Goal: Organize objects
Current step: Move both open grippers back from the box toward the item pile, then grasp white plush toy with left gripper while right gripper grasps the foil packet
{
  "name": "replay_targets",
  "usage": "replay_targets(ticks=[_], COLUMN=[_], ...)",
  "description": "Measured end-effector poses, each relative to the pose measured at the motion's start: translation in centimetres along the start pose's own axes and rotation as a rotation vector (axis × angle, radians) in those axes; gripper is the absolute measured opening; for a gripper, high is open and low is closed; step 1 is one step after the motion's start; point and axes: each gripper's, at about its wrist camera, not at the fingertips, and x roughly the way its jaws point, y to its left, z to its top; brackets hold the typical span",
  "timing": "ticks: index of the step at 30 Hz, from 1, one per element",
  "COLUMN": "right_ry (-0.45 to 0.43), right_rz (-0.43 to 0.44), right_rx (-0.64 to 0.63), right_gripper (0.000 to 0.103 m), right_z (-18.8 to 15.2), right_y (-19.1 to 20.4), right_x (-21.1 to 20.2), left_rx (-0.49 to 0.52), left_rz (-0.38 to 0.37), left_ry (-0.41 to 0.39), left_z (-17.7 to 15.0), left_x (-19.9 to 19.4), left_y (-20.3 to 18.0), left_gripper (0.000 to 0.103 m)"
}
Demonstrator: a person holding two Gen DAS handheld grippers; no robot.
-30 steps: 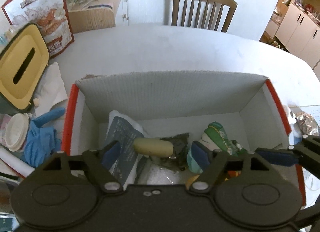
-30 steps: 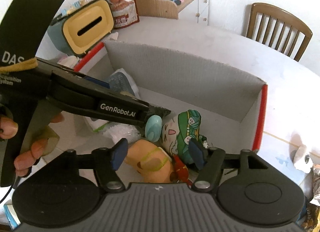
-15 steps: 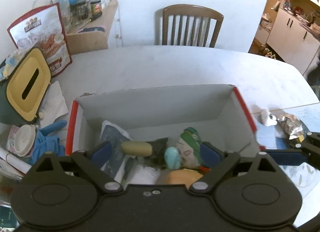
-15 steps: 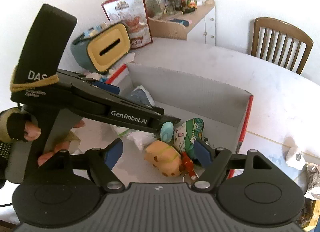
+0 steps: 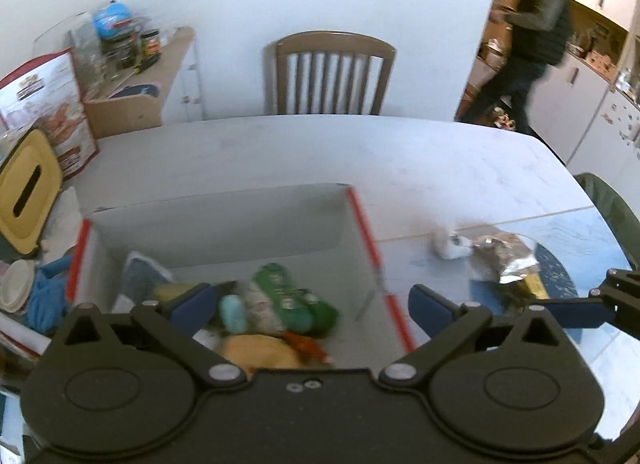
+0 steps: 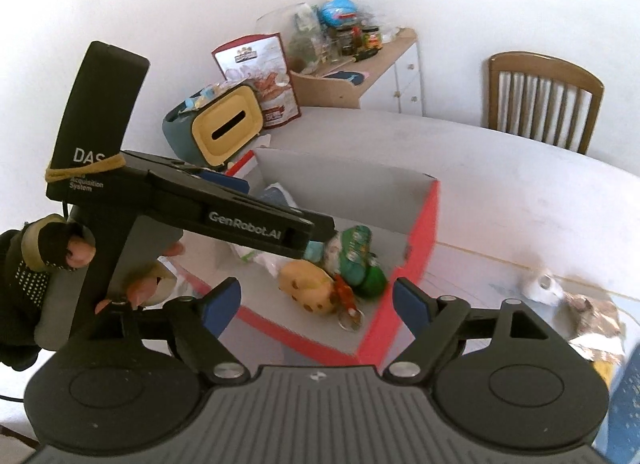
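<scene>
While both grippers hang above the table, the cardboard box (image 5: 224, 224) lies just ahead of and below them, holding the gathered objects: one yellow plush toy (image 6: 308, 290), one green plush (image 5: 296, 300), one pale blue egg-shaped piece (image 5: 234, 314) and one blue-grey pouch (image 5: 140, 278). The left gripper (image 5: 312, 306) has just been opening and stands spread wide with nothing between its pads; the right gripper (image 6: 316, 304) has likewise been opening and is empty. Two items, a small white figure (image 5: 450, 246) and a crumpled foil wrapper (image 5: 504, 260), lie outside the box's red right edge (image 5: 366, 232). Beyond the box the tabletop (image 5: 320, 152) stretches bare to one chair (image 5: 330, 76).
</scene>
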Motion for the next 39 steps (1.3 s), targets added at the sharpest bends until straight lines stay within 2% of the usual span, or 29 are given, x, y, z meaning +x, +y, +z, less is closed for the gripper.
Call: replay_targets(ticks=[9, 17, 22, 30, 39], right_ry=[-0.013, -0.004, 0.000, 0.039, 0.122], right_rz=[-0.073, -0.157, -0.213, -0.262, -0.279], right_rx=[0.046, 0.109, 0.148, 0.262, 0.380], right_gripper=[0.085, 0.085, 0.085, 0.085, 0.085], right_z=[-3.5, -5.8, -6.6, -5.7, -4.3], right_y=[-6.0, -12.6, -16.9, -23.7, -27.5], right_x=[-4.5, -6.9, -7.6, -5.7, -0.3], left_rx=[0.036, 0.049, 0.079, 0.056, 0.037], left_rz=[-0.036, -0.071, -0.037, 0.028, 0.070], left_ry=[-0.006, 0.027, 0.015, 0.057, 0.086], left_z=[0.4, 1.0, 1.3, 1.9, 1.5], left_x=[1.2, 4.7, 7.1, 12.3, 16.4], left_y=[-7.3, -13.2, -16.1, -17.6, -17.3], left_gripper=[0.102, 0.102, 0.102, 0.102, 0.102])
